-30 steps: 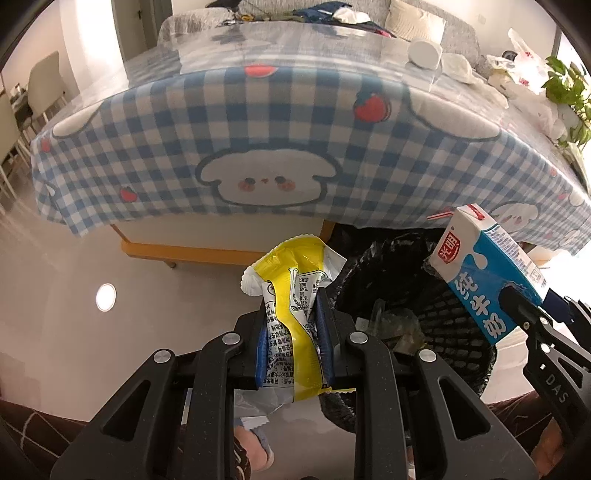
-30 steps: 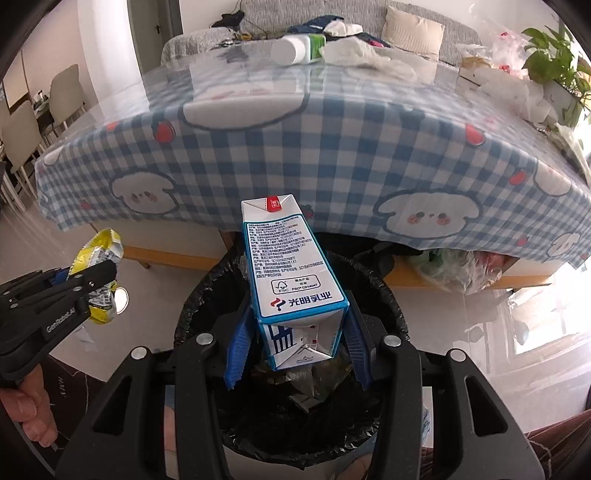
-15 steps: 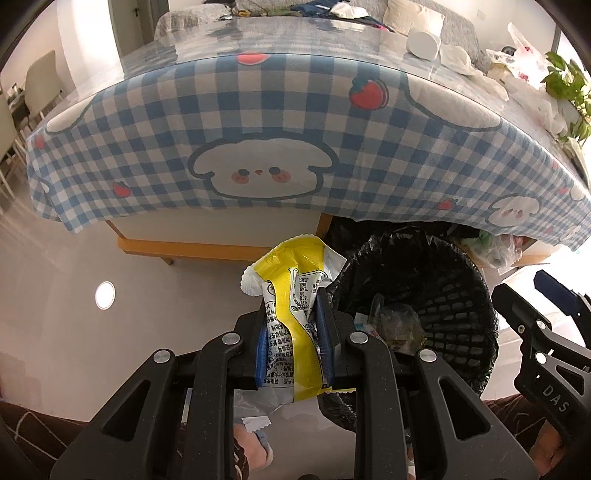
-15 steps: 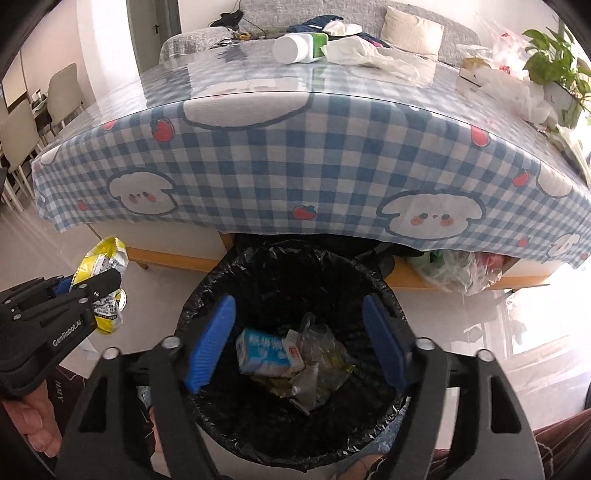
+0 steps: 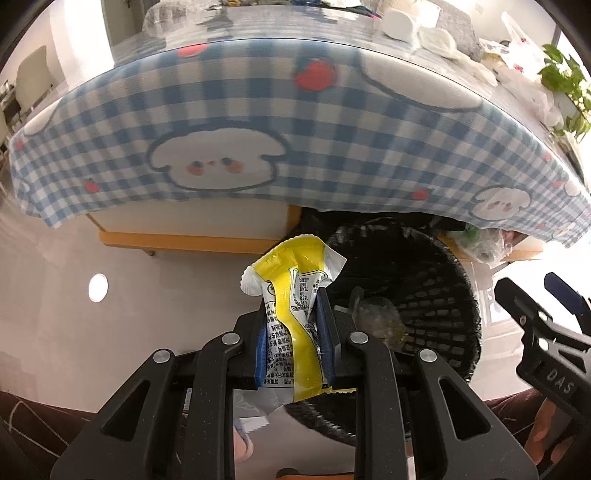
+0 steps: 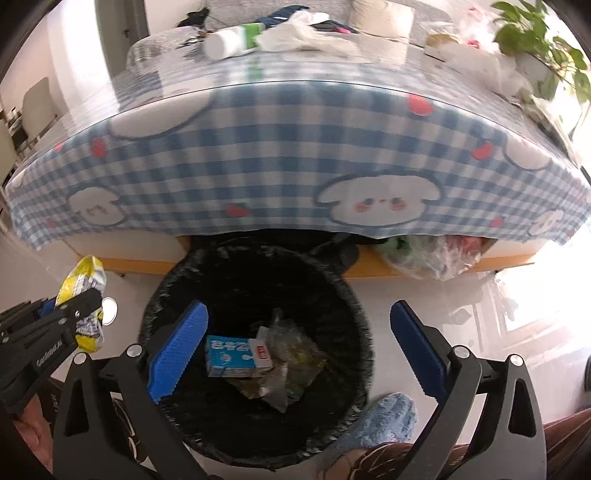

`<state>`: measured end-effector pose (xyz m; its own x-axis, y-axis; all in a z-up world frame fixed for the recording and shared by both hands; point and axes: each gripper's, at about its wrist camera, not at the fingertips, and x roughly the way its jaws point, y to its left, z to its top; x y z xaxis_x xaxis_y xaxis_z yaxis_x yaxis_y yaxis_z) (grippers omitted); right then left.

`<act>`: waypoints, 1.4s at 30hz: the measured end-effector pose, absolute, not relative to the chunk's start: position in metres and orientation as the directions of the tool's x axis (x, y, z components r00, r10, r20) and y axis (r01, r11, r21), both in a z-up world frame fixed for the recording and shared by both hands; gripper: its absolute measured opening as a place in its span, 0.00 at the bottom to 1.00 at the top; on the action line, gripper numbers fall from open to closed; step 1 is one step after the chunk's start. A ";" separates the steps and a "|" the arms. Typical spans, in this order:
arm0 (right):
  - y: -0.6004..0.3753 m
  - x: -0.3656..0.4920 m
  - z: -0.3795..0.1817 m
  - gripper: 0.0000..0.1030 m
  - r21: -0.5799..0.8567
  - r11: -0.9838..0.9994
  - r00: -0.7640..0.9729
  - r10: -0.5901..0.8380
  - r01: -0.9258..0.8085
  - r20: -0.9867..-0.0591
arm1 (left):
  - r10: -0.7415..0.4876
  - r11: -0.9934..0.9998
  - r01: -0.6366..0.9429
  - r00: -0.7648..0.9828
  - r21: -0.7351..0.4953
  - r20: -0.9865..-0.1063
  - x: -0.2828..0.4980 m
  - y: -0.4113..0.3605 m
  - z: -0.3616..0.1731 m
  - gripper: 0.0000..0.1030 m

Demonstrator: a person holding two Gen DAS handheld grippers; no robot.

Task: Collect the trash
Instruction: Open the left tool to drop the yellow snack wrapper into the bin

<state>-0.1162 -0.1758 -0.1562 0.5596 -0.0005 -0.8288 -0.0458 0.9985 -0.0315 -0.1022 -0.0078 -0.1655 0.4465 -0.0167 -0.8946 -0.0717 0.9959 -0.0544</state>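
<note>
My left gripper (image 5: 293, 325) is shut on a yellow and white snack wrapper (image 5: 293, 295), held just left of the black bin (image 5: 424, 288). The same wrapper (image 6: 83, 288) and left gripper (image 6: 86, 301) show at the left of the right wrist view. My right gripper (image 6: 299, 332) hangs over the bin (image 6: 177, 288), its jaws opening wide with nothing between the blue pads (image 6: 177, 347). A blue and white milk carton (image 6: 238, 356) lies on its side in the bin among clear plastic scraps. The right gripper (image 5: 543, 299) also shows at the right edge of the left wrist view.
A table with a blue checked cloth (image 6: 295, 155) overhangs the bin's far side. On it lie a white bottle (image 6: 236, 38), crumpled tissue (image 6: 303, 33), plastic bags and a plant (image 6: 535, 33). A bag of rubbish (image 6: 428, 254) sits under the table. A blue slipper (image 6: 384, 417) touches the bin.
The right gripper opened and the milk carton dropped from it into the bin. The left gripper with the wrapper shifted closer to the bin. Both views moved nearer the table.
</note>
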 end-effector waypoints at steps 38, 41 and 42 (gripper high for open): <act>-0.306 -0.109 -0.156 0.92 -0.026 0.993 0.529 -0.085 0.118 -0.844 | -0.074 0.996 0.082 0.420 -0.043 -0.905 -0.087 -0.136 -0.193 0.52; -0.304 -0.109 -0.156 0.92 -0.026 0.994 0.528 -0.081 0.111 -0.845 | -0.069 0.996 0.088 0.428 -0.034 -0.901 -0.088 -0.137 -0.191 0.62; -0.303 -0.108 -0.155 0.92 -0.027 0.994 0.529 -0.081 0.109 -0.845 | -0.071 0.996 0.087 0.432 -0.037 -0.899 -0.088 -0.135 -0.191 0.64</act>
<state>-0.1082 -0.3025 -0.1553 0.5286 -0.0809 -0.8450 0.1086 0.9937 -0.0272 -0.0879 -0.1355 -0.1907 0.4318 -0.0709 -0.8992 0.0870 0.9955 -0.0367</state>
